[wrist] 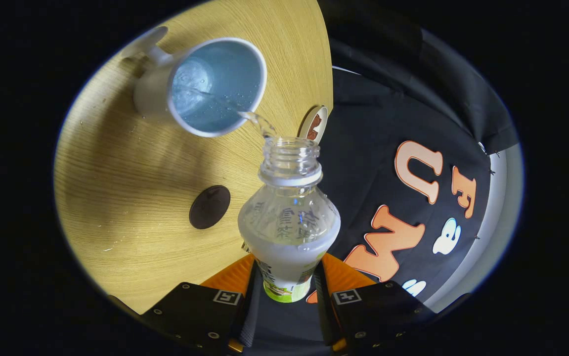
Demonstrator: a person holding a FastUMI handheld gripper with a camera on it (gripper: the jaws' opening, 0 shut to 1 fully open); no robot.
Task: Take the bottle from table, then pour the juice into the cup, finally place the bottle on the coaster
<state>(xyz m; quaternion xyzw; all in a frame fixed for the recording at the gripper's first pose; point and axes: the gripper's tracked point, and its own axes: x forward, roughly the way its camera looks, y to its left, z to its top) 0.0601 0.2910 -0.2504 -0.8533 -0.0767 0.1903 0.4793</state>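
While the gripper (288, 287) has its two fingers pinching the bottle (289, 217) by the lower body, one on each side, the pour is live. The bottle is tipped forward, cap off, open neck aimed at the cup (215, 86) just beyond it, and a thin clear stream arcs from the mouth over the near rim. There's liquid pooling in the cup, with droplets on its inner wall. The cup sits on the wooden surface (131, 173), handle pointing away from the bottle.

So the pickup looks done and the pouring is in progress, with plenty of liquid still in the bottle's lower half. Left to do: level the bottle, then set it down on a coaster. A dark round coaster (209, 206) lies just beside the bottle, and a lighter disc (315, 124) sits at the surface's edge; which one is the target cannot be told.

The bottle's label carries printing, too blurred to read.
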